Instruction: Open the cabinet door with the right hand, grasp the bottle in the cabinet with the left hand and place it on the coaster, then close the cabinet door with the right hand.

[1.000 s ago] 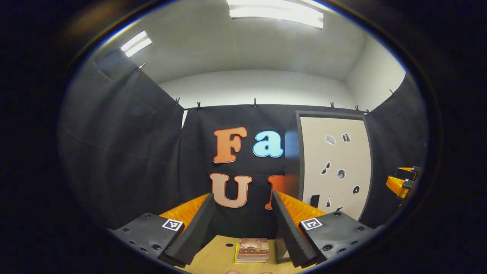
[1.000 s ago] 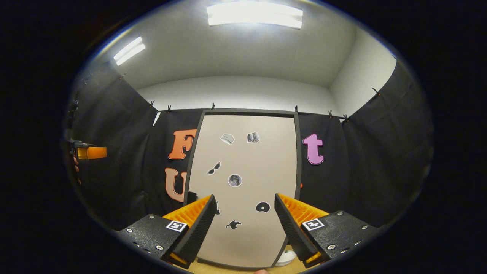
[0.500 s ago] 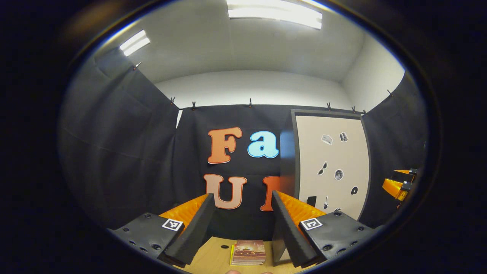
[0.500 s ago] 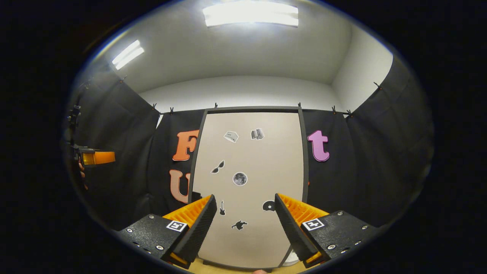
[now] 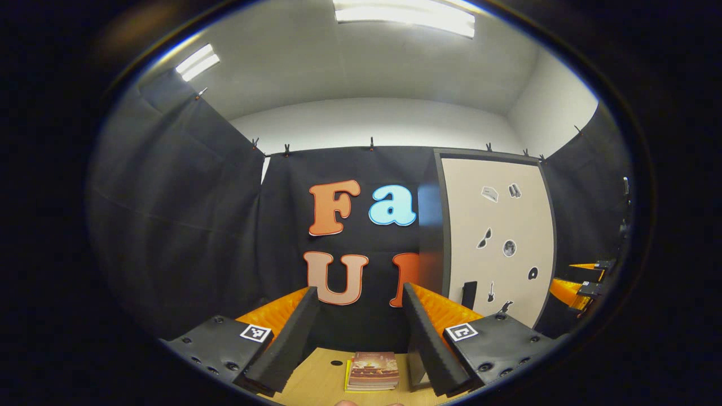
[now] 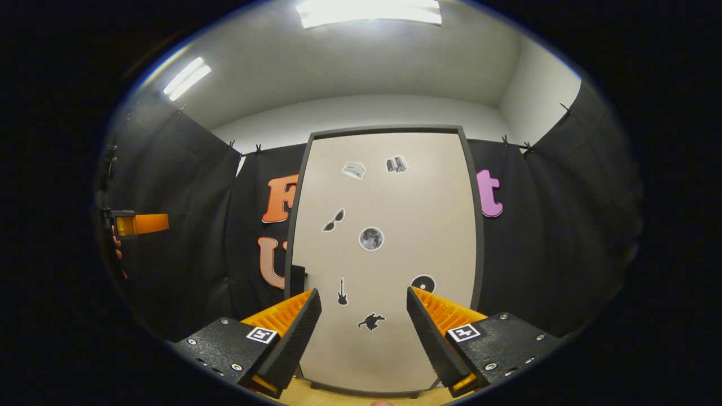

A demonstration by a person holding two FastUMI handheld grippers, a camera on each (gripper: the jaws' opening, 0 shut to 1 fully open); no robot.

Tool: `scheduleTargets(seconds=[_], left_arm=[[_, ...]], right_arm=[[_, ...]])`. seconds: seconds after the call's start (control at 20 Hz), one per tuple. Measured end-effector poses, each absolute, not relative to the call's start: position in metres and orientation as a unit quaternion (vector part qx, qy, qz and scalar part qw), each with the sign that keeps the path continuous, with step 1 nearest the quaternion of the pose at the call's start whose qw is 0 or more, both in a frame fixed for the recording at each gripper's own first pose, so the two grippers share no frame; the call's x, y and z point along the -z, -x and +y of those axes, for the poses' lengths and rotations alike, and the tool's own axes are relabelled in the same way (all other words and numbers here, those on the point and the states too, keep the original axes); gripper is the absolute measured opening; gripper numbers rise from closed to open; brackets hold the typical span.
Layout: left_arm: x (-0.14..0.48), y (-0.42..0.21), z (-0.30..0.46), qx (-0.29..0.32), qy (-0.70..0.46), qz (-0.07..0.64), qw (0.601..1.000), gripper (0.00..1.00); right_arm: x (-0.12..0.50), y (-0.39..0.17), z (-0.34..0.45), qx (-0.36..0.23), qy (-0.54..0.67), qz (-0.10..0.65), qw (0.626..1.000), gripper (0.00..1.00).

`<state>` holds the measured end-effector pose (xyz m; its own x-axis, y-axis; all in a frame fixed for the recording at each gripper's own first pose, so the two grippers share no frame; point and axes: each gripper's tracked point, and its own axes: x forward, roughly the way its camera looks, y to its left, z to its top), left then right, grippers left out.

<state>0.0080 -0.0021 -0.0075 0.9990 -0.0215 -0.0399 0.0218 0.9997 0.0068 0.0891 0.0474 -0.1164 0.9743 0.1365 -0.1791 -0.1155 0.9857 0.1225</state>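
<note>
**Claws released, door closed**

Right claw point(image 6: 361, 321) hangs spread before the cabinet door point(image 6: 383, 254), nothing gripped. Left claw point(image 5: 358, 332), also spread, hovers over the table point(image 5: 316, 380) near a booklet stack point(image 5: 372, 371). The door's dark handle point(image 5: 469, 294), probably, sits at its left edge.

**Books on the table, lights overhead**

Low in the left gripper view, a small stack of books point(image 5: 372, 370) lies flat on the wooden table point(image 5: 316, 383), beside a dark hole point(image 5: 337, 363). Ceiling lights point(image 5: 403, 11) glow along the top.
</note>
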Motion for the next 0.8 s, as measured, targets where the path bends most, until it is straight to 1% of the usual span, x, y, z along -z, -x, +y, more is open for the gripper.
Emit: scheduleTargets(seconds=[0.3,0.55,0.75,0.8], left_arm=[[0.013,-0.008,0.003,0.004,-0.006,0.031,0.999,0.96],[0.02,-0.004,0.015,-0.017,-0.003,0.048,0.999,0.96],[0.024,0.003,0.027,-0.037,-0.008,0.063,0.997,0.96],[0.025,0.003,0.03,-0.042,-0.009,0.063,0.997,0.93]], right_arm=[[0.148,-0.131,0.099,-0.084,-0.072,0.134,0.985,0.93],[0.176,-0.166,0.151,-0.106,-0.093,0.19,0.972,0.92],[0.196,-0.184,0.178,-0.11,-0.095,0.226,0.963,0.87],[0.2,-0.189,0.181,-0.108,-0.095,0.231,0.962,0.86]])
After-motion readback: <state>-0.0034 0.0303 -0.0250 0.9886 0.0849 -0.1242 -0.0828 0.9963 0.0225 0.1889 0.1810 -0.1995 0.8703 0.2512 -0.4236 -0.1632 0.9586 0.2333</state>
